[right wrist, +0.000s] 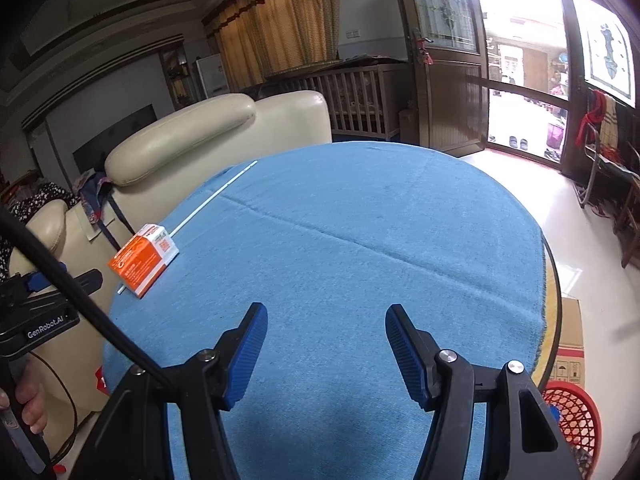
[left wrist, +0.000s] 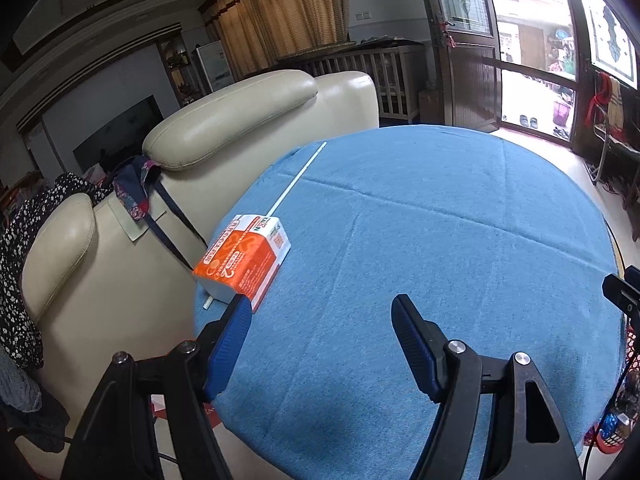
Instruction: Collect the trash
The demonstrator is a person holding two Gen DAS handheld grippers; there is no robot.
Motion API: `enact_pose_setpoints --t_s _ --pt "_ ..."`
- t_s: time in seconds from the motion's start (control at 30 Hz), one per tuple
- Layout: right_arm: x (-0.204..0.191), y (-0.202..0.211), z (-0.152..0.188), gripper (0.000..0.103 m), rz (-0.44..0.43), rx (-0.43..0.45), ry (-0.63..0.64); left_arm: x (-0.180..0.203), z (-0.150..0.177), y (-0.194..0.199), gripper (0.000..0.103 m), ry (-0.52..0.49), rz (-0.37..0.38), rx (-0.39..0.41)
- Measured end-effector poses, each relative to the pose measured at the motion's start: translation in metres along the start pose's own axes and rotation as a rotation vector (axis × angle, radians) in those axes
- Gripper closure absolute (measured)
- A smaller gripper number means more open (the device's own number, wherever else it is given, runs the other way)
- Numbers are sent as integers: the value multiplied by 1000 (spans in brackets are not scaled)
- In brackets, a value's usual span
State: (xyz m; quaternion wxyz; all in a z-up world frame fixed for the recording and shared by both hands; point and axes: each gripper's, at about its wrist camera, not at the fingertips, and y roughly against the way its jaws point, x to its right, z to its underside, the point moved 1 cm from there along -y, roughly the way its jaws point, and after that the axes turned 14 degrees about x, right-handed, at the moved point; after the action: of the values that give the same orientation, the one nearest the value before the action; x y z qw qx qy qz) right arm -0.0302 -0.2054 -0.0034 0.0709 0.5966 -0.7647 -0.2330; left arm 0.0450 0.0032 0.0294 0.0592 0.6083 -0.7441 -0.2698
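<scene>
Round worktop (left wrist: pixel 420 232) under a blue cloth is filling both views, living room behind. Orange-and-white carton (left wrist: pixel 244 260) is lying on its side at the worktop's left edge, partly overhanging toward the cream leather sofa (left wrist: pixel 224 120). Thin white stick (left wrist: pixel 296 178) is lying on the cloth, running from behind the carton toward the far-left rim; a short white stub is poking out under the carton's near end, cannot tell if it is the same piece.

Left tongs (left wrist: pixel 320 312) are hovering over the cloth with fingers spread, nothing between them; left fingertip is sitting just in front of the carton's near corner, contact unclear. Right tongs (right wrist: pixel 324 320) are also spread and empty, hanging above the bare middle of the cloth, well apart from the carton. In the right wrist view the left tool body and a black cable (right wrist: pixel 80 300) are crossing the left side, with a hand (right wrist: pixel 28 400) gripping the handle.

Red mesh basket (right wrist: pixel 572 412) is sitting on the floor at the worktop's near right, cardboard box (right wrist: pixel 570 344) just behind it. Tan curtains (left wrist: pixel 280 16), a wooden crib (left wrist: pixel 380 76) and an open glass door (left wrist: pixel 532 60) are showing at the back.
</scene>
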Motion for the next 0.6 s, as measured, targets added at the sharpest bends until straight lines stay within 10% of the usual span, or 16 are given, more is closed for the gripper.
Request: enact_pose_setpoints --t_s 0.6 --pt "31 14 1 38 41 19 -56 24 -5 7 30 -35 38 18"
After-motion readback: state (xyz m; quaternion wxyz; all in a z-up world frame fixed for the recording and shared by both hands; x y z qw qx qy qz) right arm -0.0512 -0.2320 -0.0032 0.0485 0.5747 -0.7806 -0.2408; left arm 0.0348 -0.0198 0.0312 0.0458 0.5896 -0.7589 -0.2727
